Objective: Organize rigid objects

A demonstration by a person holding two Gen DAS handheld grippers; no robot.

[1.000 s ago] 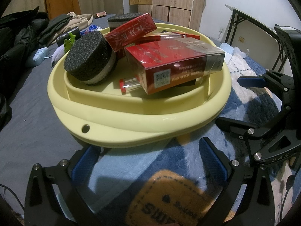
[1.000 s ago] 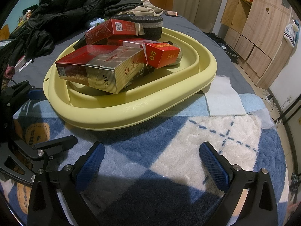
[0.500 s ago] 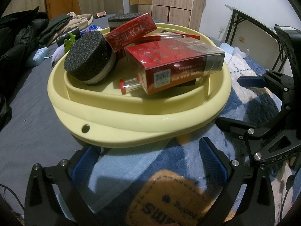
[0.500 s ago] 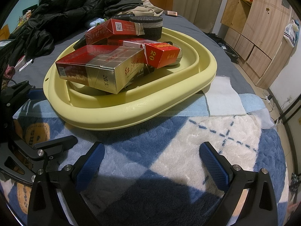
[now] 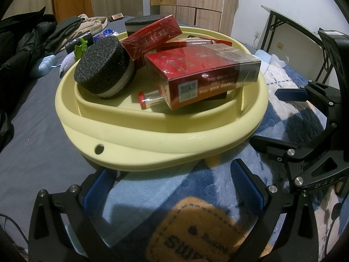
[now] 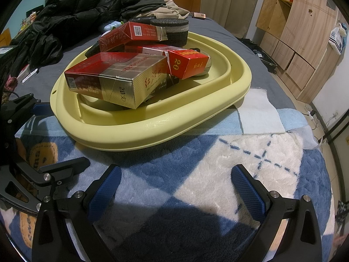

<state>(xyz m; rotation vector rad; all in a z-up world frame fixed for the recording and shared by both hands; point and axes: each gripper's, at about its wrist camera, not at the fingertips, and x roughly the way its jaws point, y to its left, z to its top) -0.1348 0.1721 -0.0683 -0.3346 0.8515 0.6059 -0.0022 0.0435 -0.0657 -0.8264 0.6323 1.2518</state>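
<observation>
Nearest the cameras, the left gripper [image 5: 172, 187] and the right gripper [image 6: 174, 187] both hover spread wide and empty above a blue-and-white plush blanket [image 6: 218, 166] on the bed. Just beyond their blue fingertips sits a pale yellow basin [image 5: 152, 144], resting partly on the blanket. Inside it a large red carton [image 5: 202, 76] lies tilted over a small red-capped tube [image 5: 150, 98], beside a black round sponge [image 5: 102, 67]. Behind, a smaller red pack [image 5: 152, 37] leans on a second sponge [image 6: 172, 29]. Farther back, dark jackets [image 6: 72, 13] are heaped on the bed.
</observation>
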